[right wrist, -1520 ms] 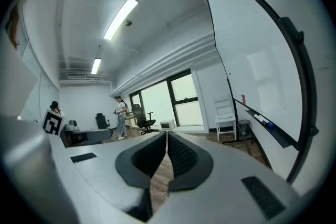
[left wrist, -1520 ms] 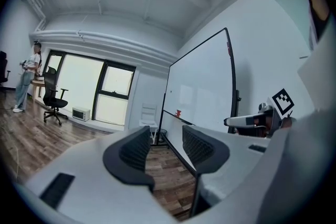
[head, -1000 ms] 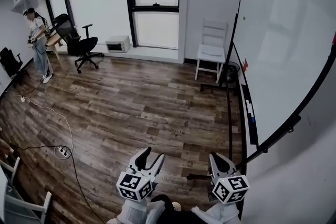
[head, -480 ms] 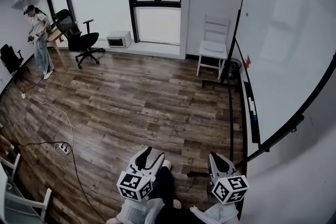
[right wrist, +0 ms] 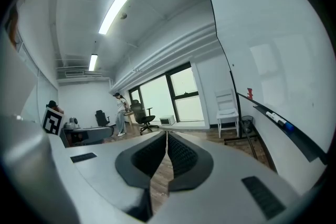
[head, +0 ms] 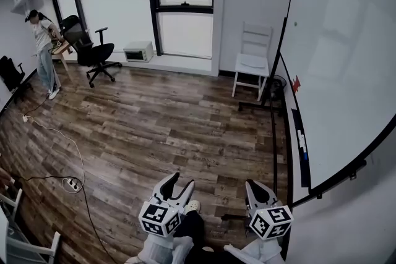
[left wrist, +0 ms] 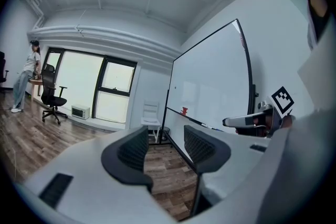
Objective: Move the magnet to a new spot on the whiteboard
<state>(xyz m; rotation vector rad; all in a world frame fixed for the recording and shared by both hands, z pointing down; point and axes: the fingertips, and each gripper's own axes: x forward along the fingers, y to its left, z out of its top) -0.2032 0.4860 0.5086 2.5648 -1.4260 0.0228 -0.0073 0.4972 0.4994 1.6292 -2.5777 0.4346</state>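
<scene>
The whiteboard point(head: 337, 65) stands on the right, seen edge-on. A small red magnet point(head: 296, 84) sticks near its lower left part, also visible as the red magnet point(left wrist: 184, 110) in the left gripper view and the red magnet point(right wrist: 250, 93) in the right gripper view. A tiny green dot point(head: 295, 24) sits higher on the board. My left gripper point(head: 176, 185) is held low over the floor, far from the board, jaws open and empty point(left wrist: 164, 147). My right gripper point(head: 257, 188) is beside it, jaws shut on nothing point(right wrist: 167, 137).
A white chair point(head: 252, 62) stands by the board's far end. The board's stand rail point(head: 273, 133) runs along the floor, and markers point(head: 301, 142) lie on its tray. An office chair point(head: 96, 52), a white box point(head: 138, 51), a person point(head: 43, 52) and a floor cable point(head: 70, 182) are on the left.
The whole view has shifted as I moved across the wooden floor; the whiteboard now shows more of its lower edge. Both grippers keep their pose and jaw state.
</scene>
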